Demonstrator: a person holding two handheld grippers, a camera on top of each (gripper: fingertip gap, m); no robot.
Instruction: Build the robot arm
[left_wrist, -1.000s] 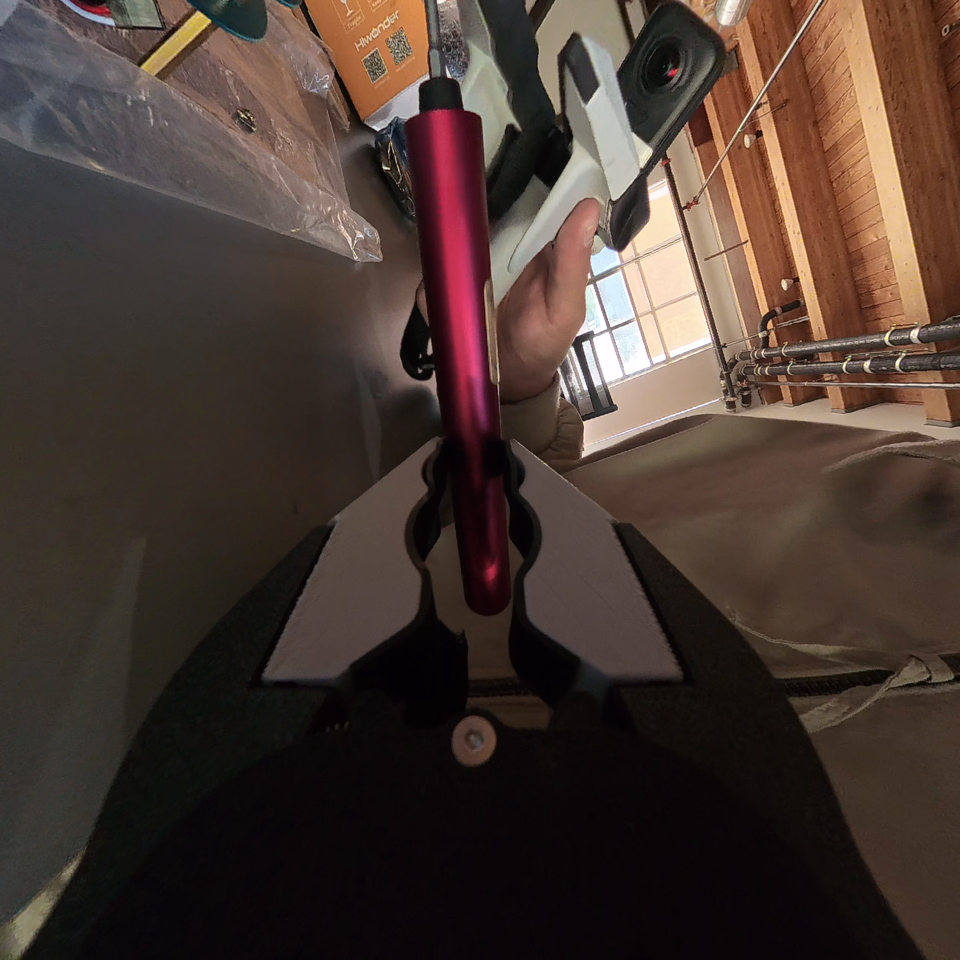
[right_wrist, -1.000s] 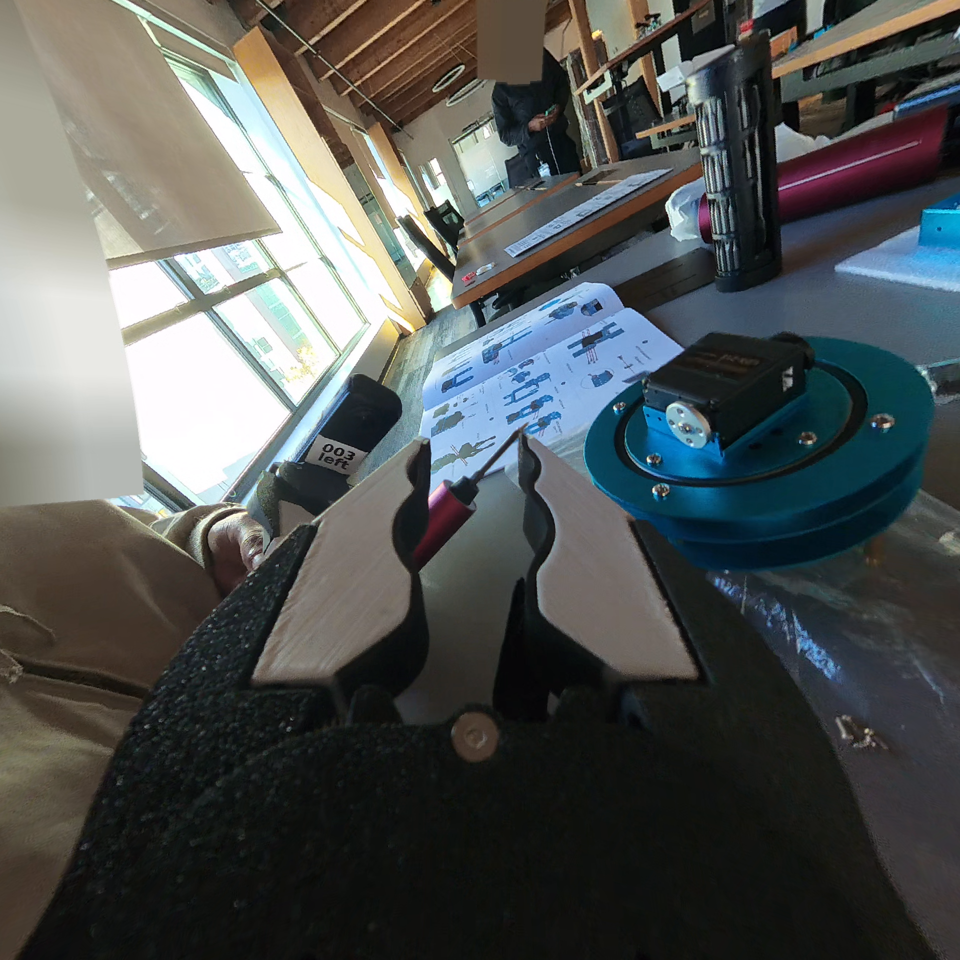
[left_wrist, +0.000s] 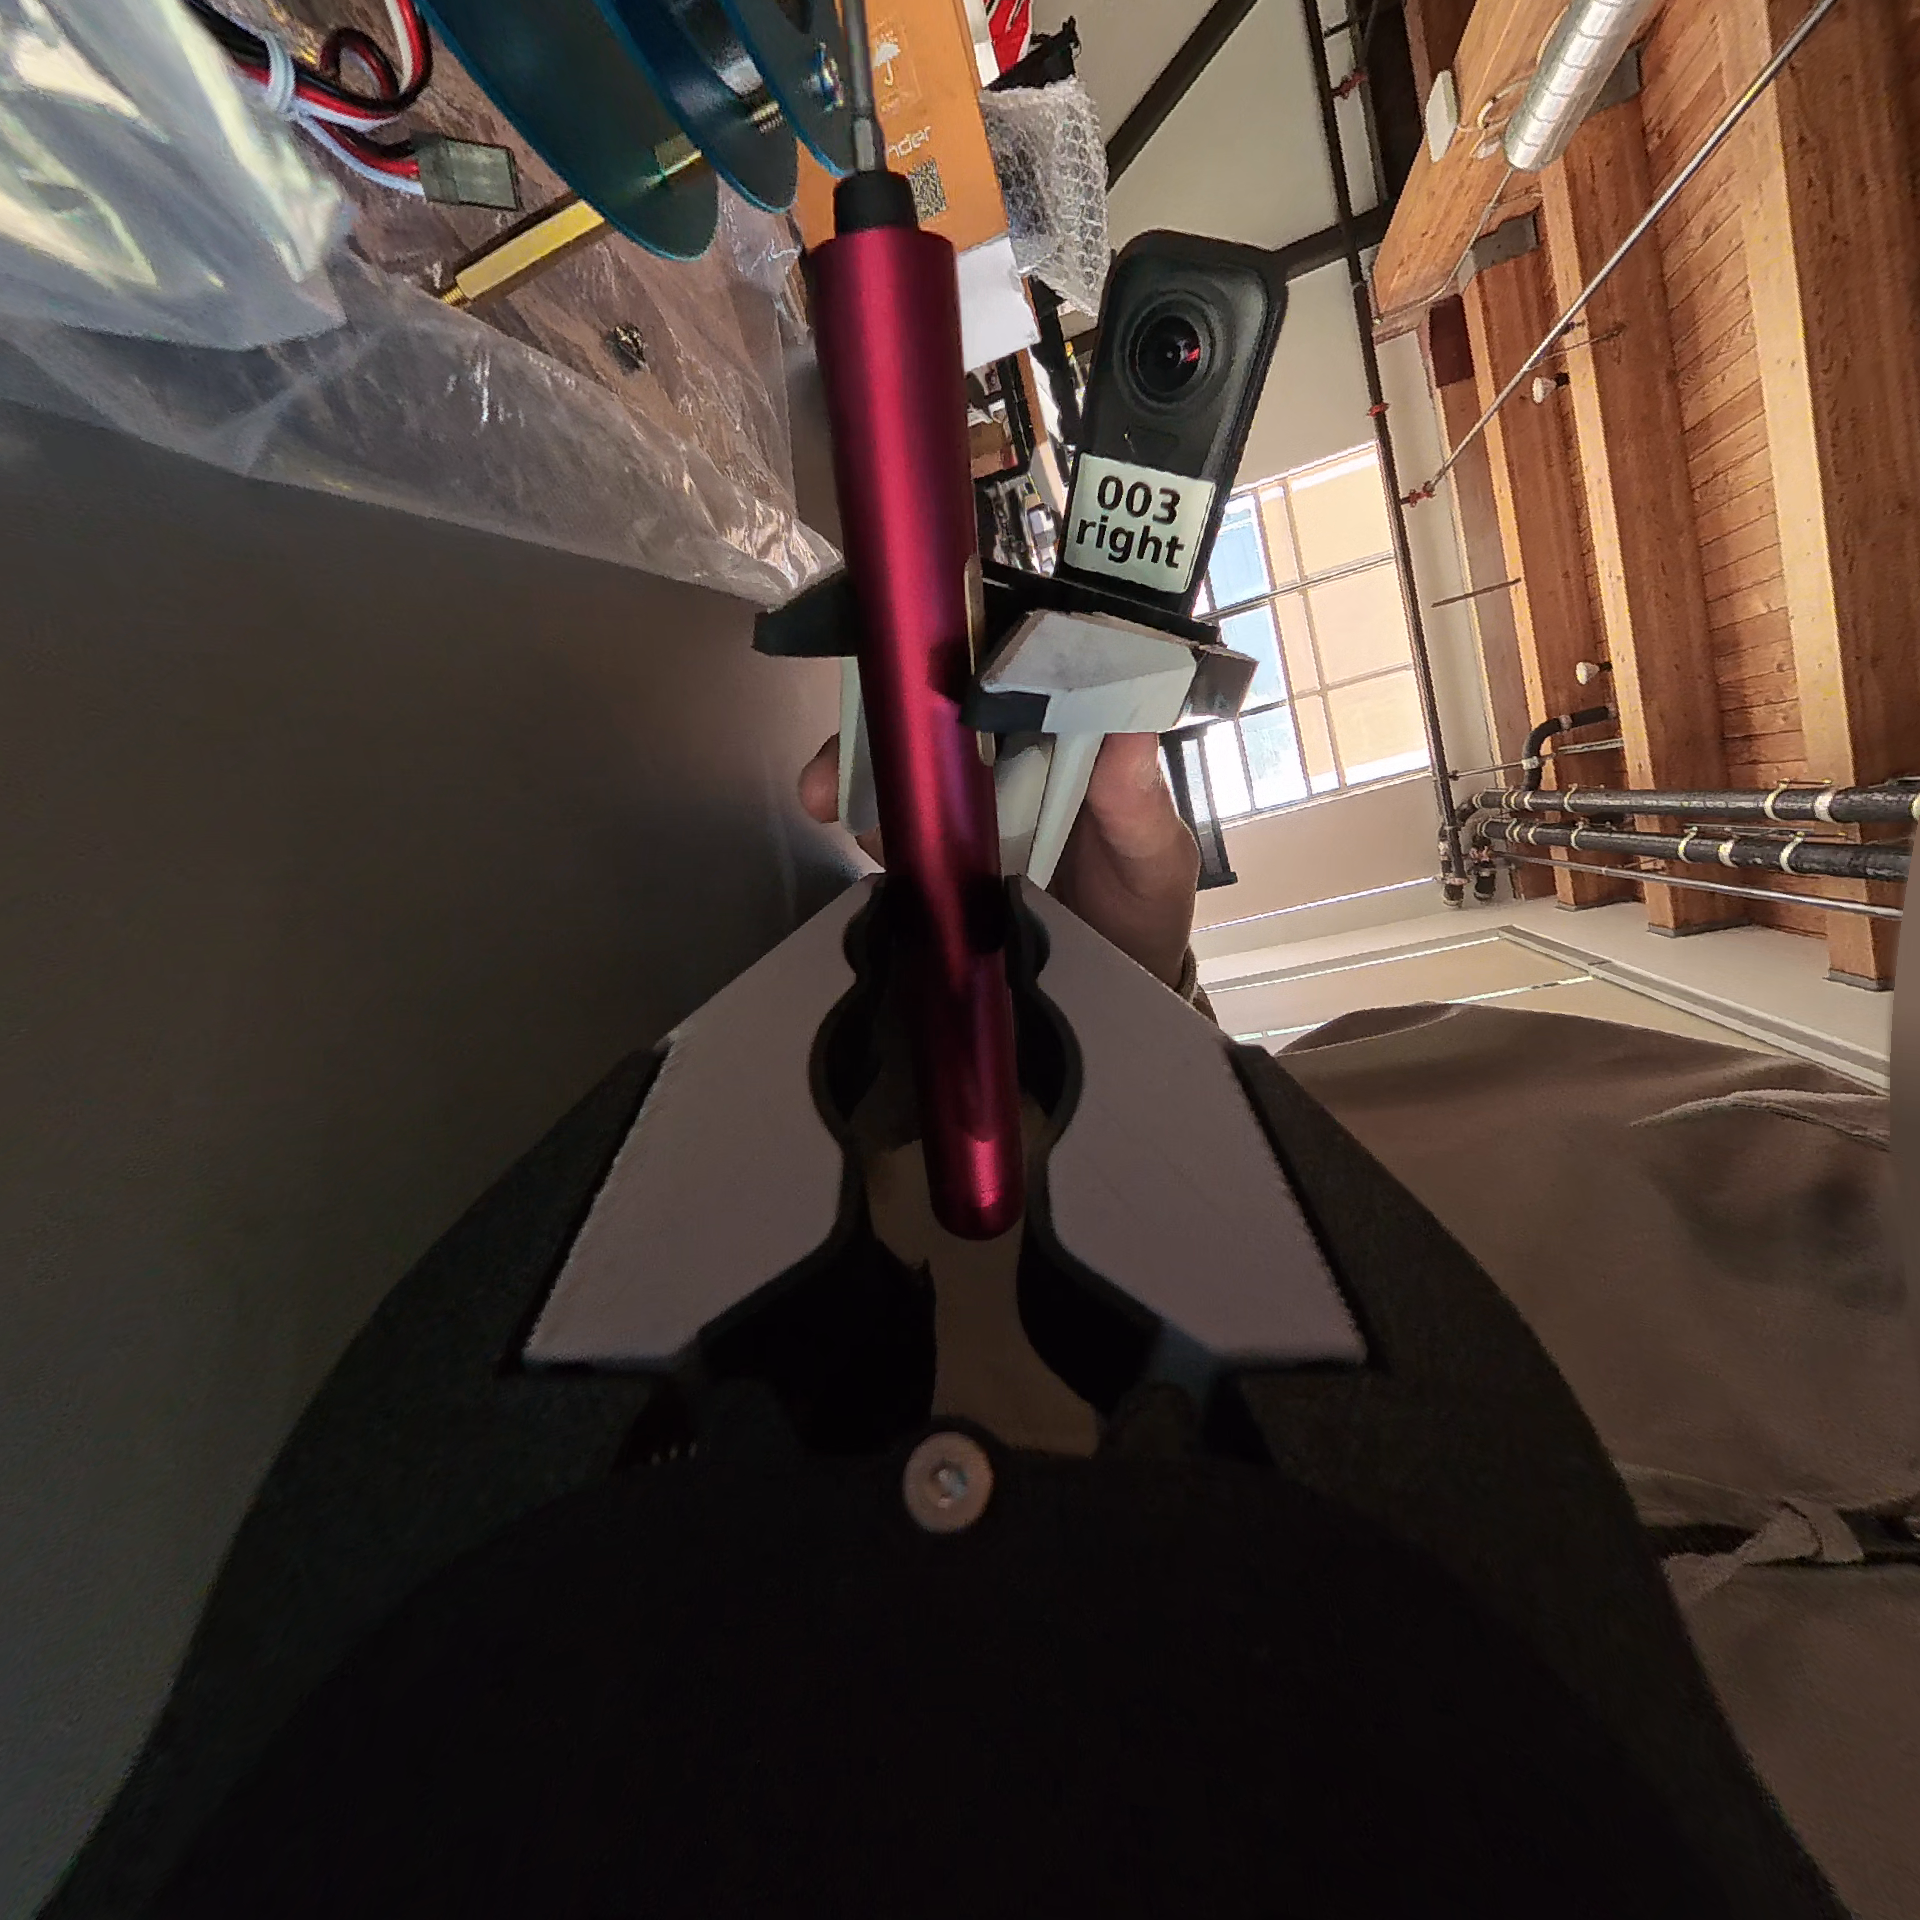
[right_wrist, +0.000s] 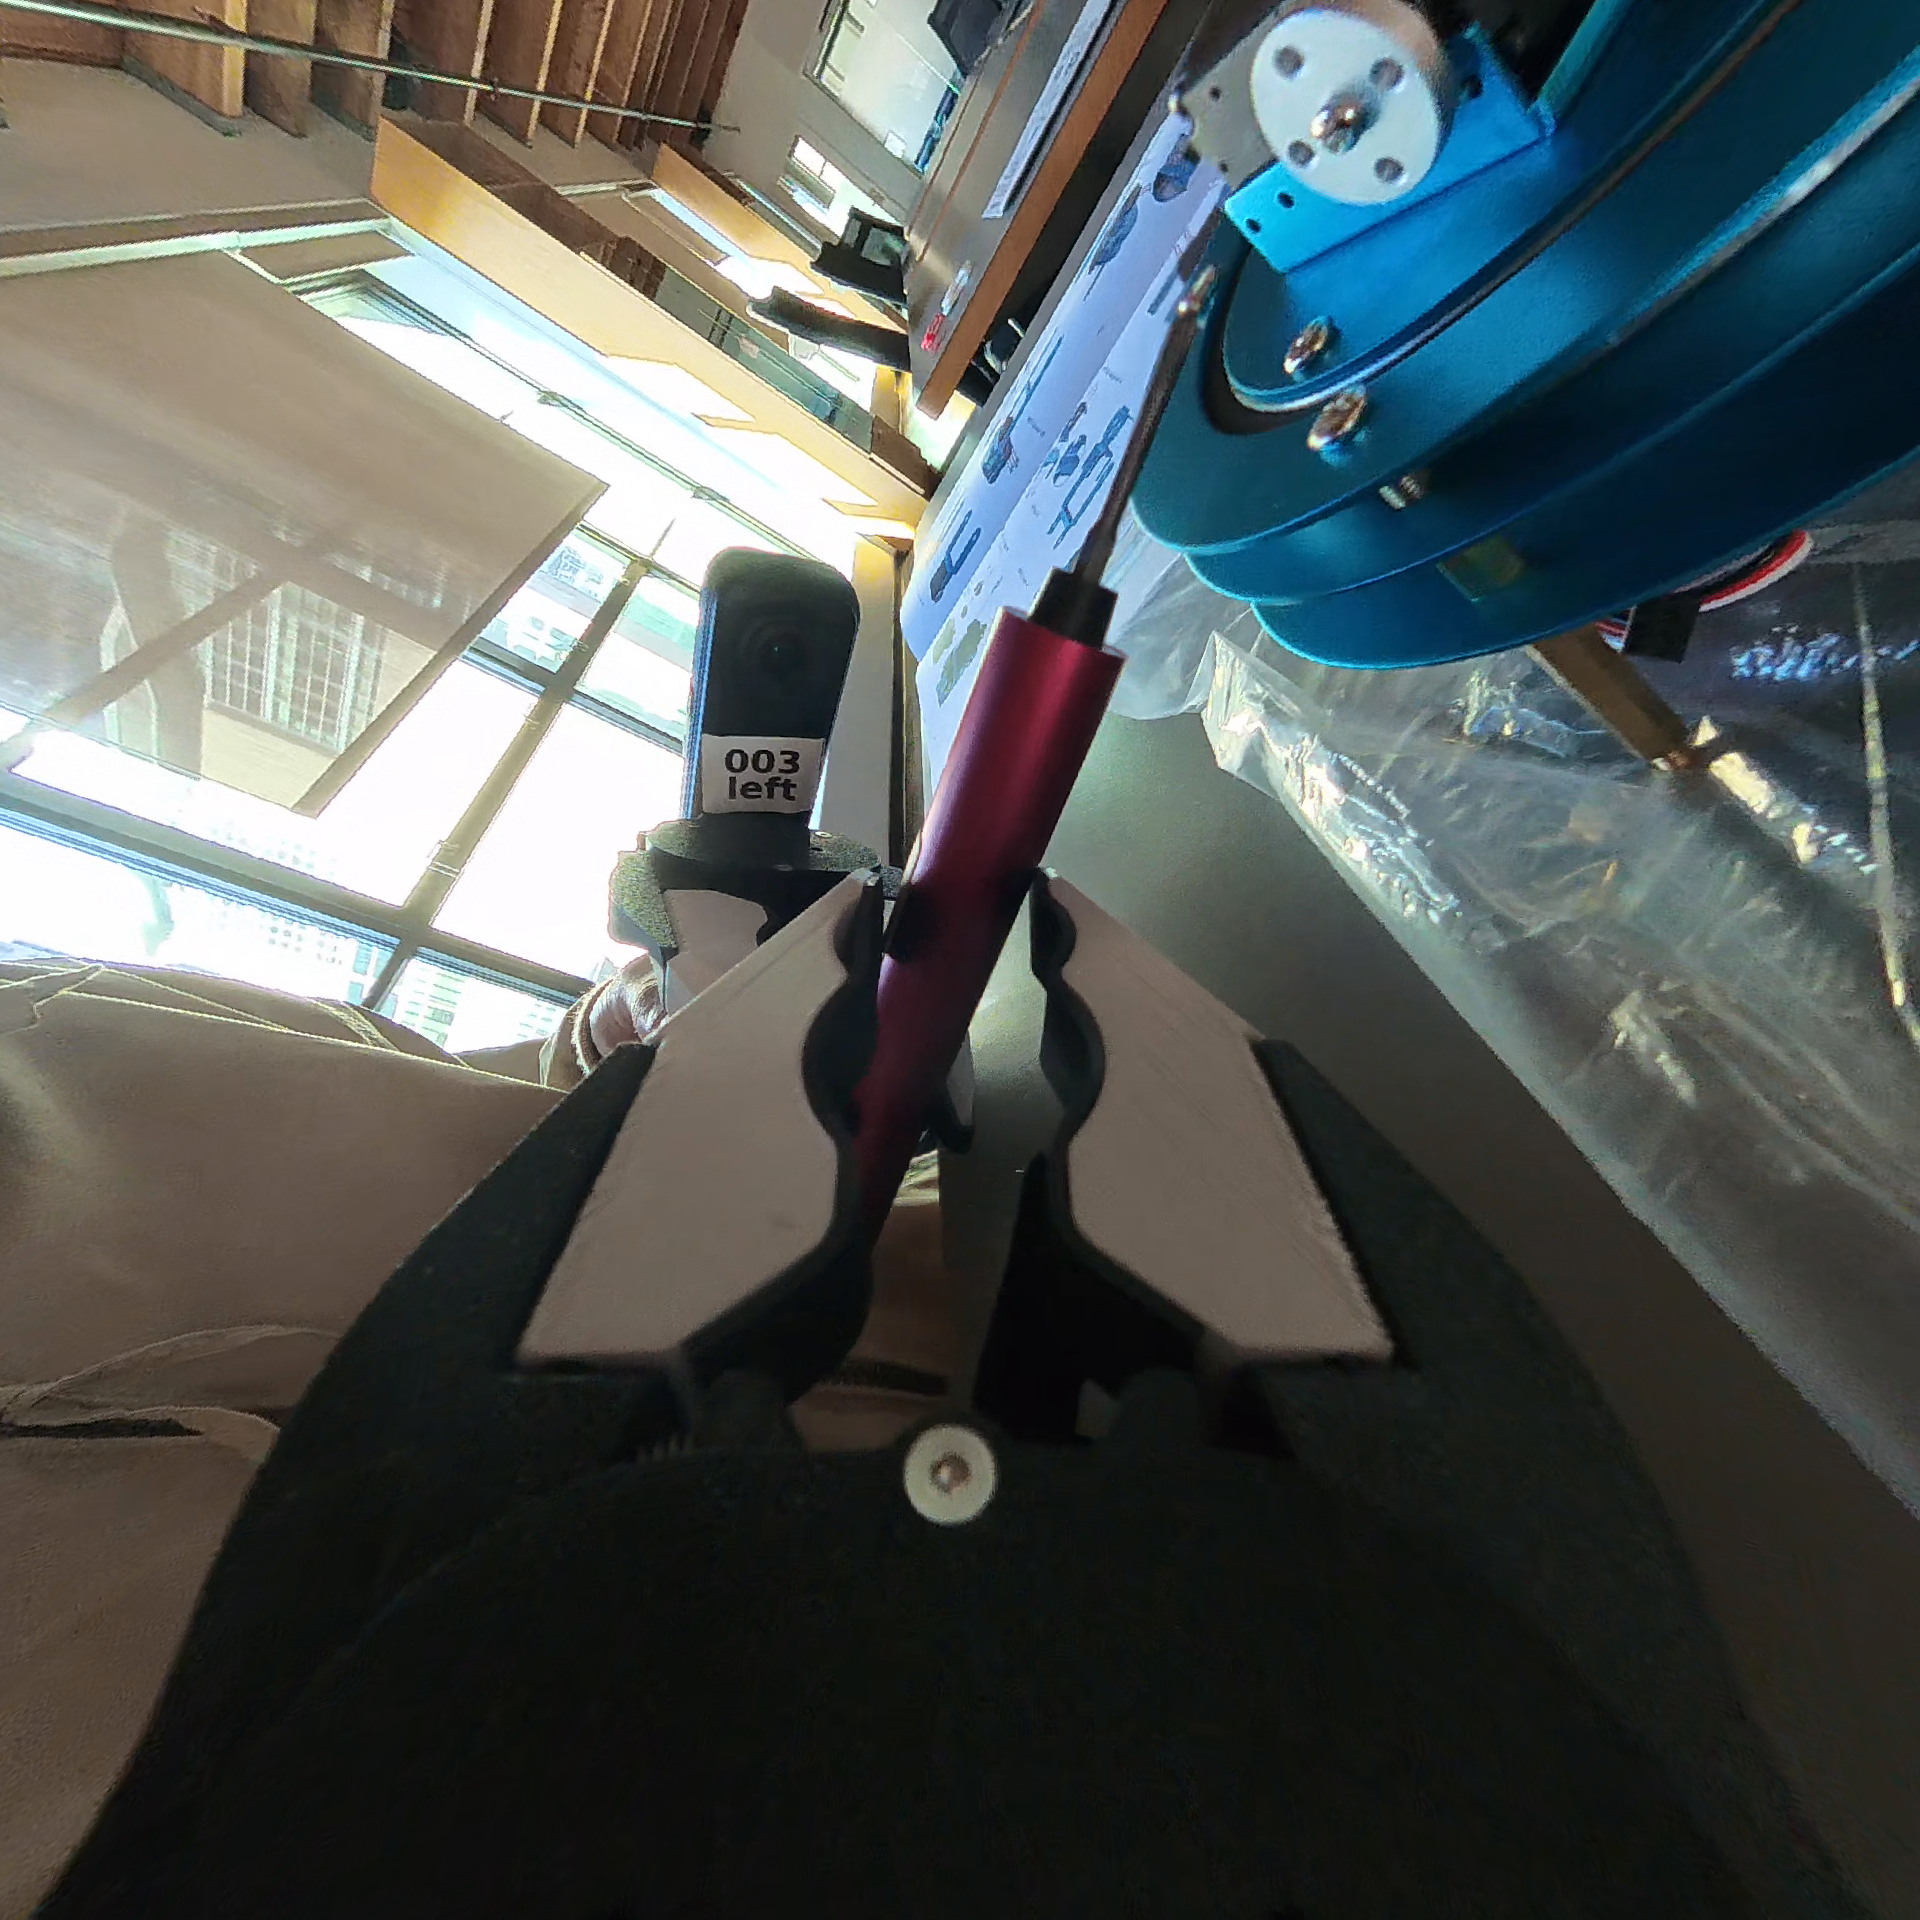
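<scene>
Left wrist view: left gripper (left_wrist: 951, 914) stays clamped on the red screwdriver (left_wrist: 904, 623), right gripper (right_wrist: 961, 904) has now closed on its handle too, bit up against the blue disc assembly (right_wrist: 1558, 416).

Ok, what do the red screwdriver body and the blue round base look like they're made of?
Red screwdriver body: looks like anodised aluminium, going by the smooth satin magenta sheen with long soft highlights; the collar at its tip is black, possibly plastic. Blue round base: likely anodised metal plates too, with thin crisp edges, an even metallic blue and silver screws through them. Painted metal can't be ruled out for either.
</scene>
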